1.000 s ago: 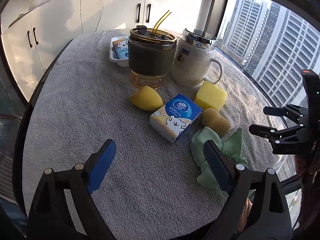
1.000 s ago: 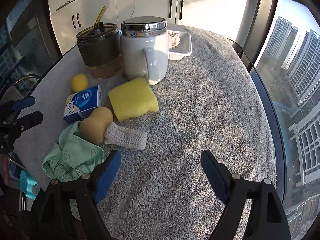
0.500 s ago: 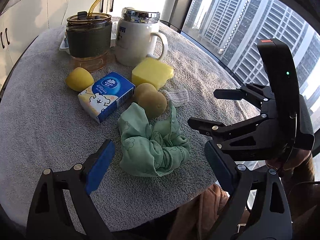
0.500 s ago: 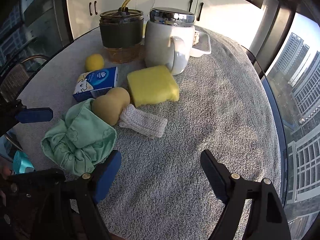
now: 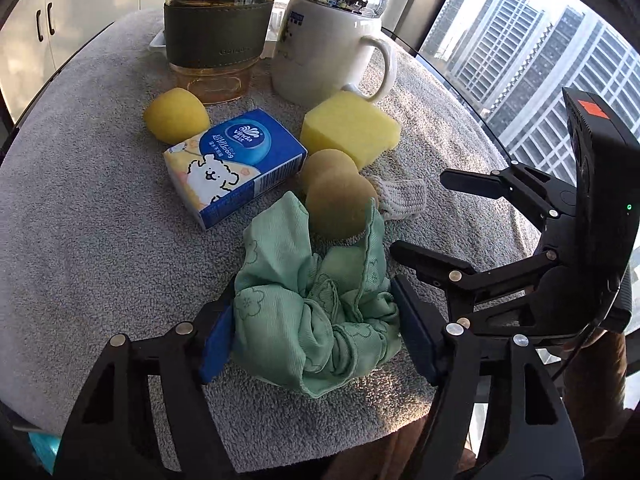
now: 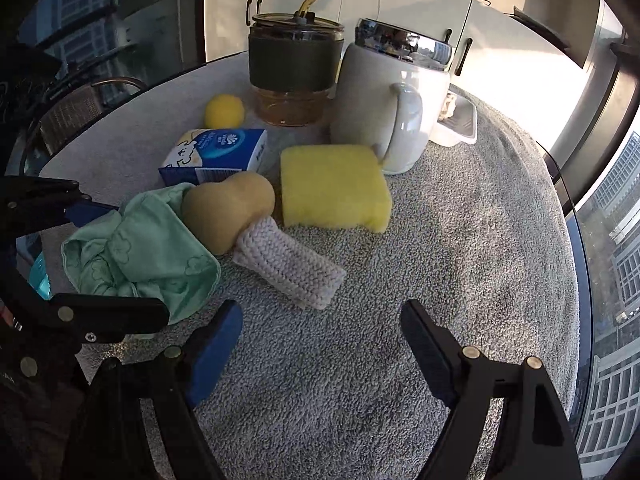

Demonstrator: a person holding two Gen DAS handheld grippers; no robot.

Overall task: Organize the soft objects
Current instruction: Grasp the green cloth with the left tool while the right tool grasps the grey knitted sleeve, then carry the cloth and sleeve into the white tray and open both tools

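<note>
The left gripper (image 5: 316,334) is closing on the crumpled green cloth (image 5: 316,320), its blue pads against both sides of the bundle at the near edge of the towel-covered table (image 5: 100,240). The right gripper (image 6: 322,350) hangs spread and empty. A tan sponge (image 5: 336,210) touches the cloth; the tissue pack (image 5: 234,164) lies just beside.

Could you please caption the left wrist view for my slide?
Left tool closing around crumpled green cloth on grey towel.
</note>
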